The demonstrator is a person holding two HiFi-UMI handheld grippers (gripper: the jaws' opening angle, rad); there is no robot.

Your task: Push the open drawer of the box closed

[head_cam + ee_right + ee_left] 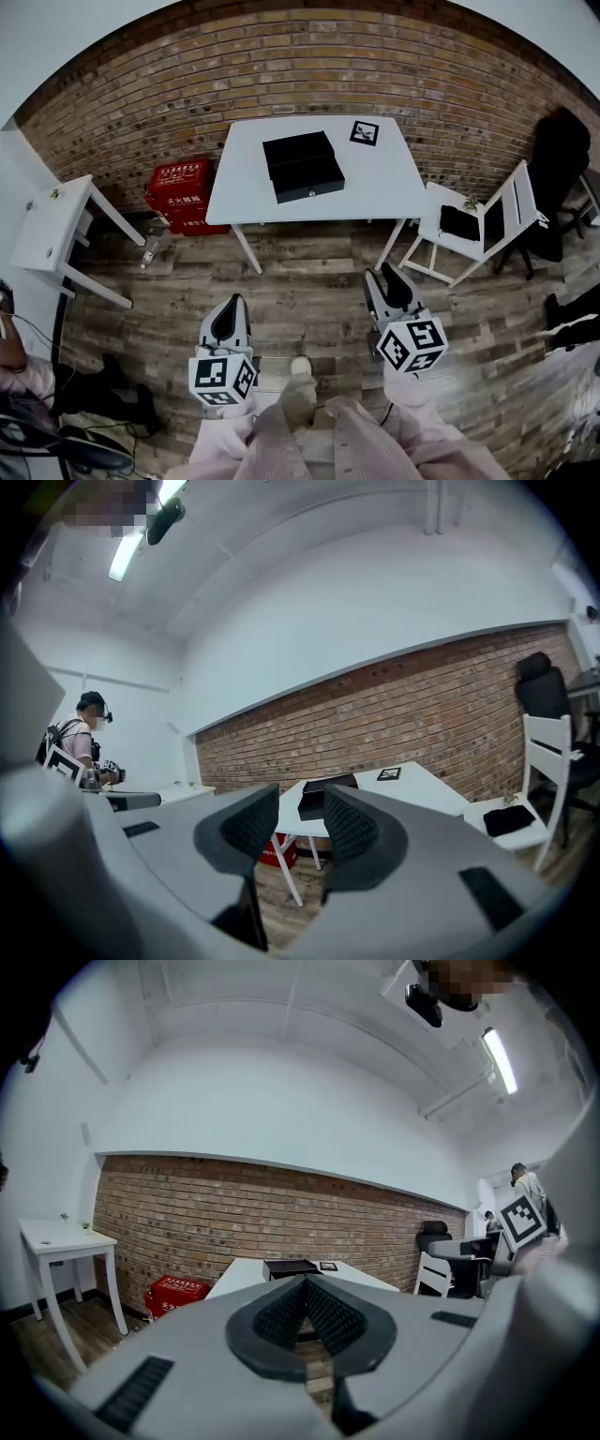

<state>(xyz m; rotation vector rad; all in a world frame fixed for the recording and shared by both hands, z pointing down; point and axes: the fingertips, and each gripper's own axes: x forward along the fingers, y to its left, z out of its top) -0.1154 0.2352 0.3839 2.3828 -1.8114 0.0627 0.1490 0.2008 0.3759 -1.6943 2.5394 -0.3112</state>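
Black and low, the box (pixel 302 164) is sitting near the middle of the white table (pixel 375 183), with its drawer (pixel 310 178) standing out toward us, so the closing is not yet begun. We are judging the step in hand as the approach: both grippers are hanging low over the wooden floor, well apart from the table, touching nothing. The left gripper (pixel 229 317) is showing its pads pressed together at the tips, with nothing between them. The right gripper (pixel 395 284) is holding its jaws spread with a clear gap, also empty; through that gap we are seeing the box (pixel 323 797) far ahead. The next move, as we are reading it, calls for walking up to the table, bringing one gripper level with the drawer front, and pushing squarely toward the brick wall (pixel 309 75) so the box does not slide or twist on the smooth top. As for writing, we are finding no brand on the box. A square black-and-white marker card (pixel 364 132) is lying behind it, and patterned cubes (pixel 223 377) are riding on the grippers, without letters. A red crate (pixel 180 192) under the table's left side is carrying white characters that are too small for us to read.
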